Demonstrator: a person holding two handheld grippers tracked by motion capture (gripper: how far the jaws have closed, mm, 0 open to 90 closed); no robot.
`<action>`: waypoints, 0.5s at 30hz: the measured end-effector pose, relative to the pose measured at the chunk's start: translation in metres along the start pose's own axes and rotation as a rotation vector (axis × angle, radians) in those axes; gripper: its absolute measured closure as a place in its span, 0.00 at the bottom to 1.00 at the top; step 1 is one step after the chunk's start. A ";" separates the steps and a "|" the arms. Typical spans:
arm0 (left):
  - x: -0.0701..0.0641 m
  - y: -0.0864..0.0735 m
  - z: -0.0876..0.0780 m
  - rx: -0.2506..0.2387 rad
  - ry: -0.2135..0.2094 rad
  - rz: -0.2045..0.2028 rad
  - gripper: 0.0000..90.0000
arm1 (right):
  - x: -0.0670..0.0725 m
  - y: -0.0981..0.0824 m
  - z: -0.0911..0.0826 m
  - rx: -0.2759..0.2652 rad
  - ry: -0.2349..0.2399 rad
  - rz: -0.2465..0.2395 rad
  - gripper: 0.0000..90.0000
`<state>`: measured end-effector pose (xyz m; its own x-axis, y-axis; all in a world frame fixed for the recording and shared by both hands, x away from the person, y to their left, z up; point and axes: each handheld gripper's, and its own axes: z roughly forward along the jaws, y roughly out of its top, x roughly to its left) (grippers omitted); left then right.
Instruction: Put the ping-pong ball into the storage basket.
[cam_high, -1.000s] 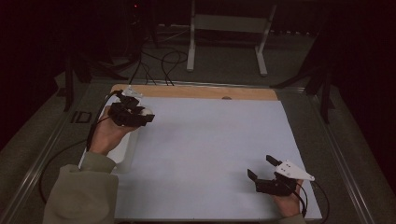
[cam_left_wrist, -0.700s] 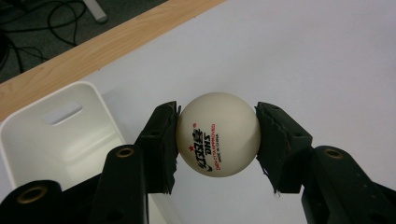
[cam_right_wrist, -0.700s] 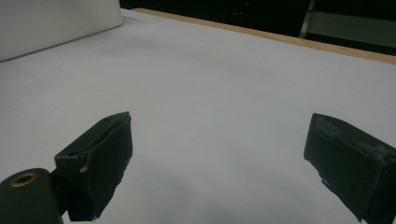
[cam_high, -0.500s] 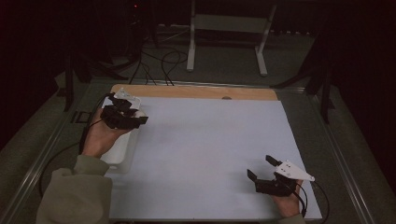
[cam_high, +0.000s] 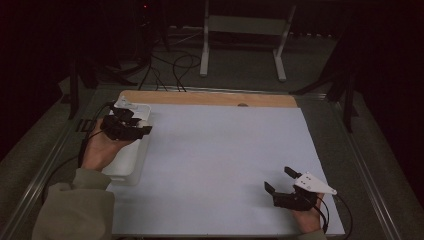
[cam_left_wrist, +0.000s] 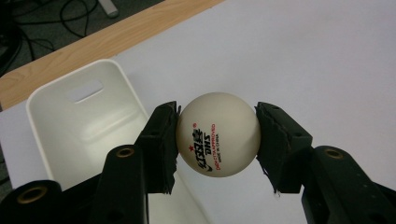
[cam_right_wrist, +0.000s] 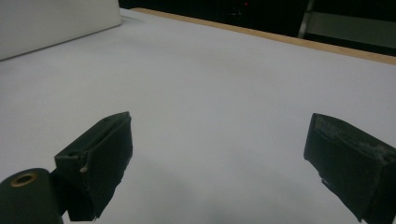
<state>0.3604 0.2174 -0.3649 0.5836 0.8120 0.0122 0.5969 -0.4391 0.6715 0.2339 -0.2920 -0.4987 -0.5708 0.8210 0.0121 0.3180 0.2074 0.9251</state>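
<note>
Left gripper view: left gripper (cam_left_wrist: 217, 140) pinches a table-tennis ball (cam_left_wrist: 218, 134) just beside the white bin (cam_left_wrist: 56, 121), over its near rim, where early release would likely bounce it away; right gripper (cam_right_wrist: 219, 163) gapes wide, empty.

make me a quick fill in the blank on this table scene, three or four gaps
1. The left gripper is shut on a white ____.
2. Beside that gripper stands a white plastic ____ with a slot handle in its end wall.
3. The jaws of the right gripper stand ____ with nothing between them.
4. Beyond the white sheet, the table's far edge is bare ____.

Missing words: ball; bin; open; wood
</note>
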 end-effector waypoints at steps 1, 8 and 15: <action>0.000 -0.001 0.000 -0.002 0.002 -0.002 0.57 | 0.000 0.000 0.000 0.000 0.000 0.000 0.08; 0.005 -0.007 -0.003 -0.006 0.018 -0.006 0.57 | 0.000 0.000 0.000 0.002 -0.001 0.002 0.08; 0.010 -0.013 -0.004 0.000 0.026 -0.020 0.57 | 0.000 0.000 0.000 0.004 -0.004 0.003 0.08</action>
<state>0.3561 0.2333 -0.3708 0.5572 0.8302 0.0186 0.6083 -0.4232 0.6715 0.2339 -0.2919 -0.4990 -0.5670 0.8236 0.0133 0.3226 0.2073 0.9236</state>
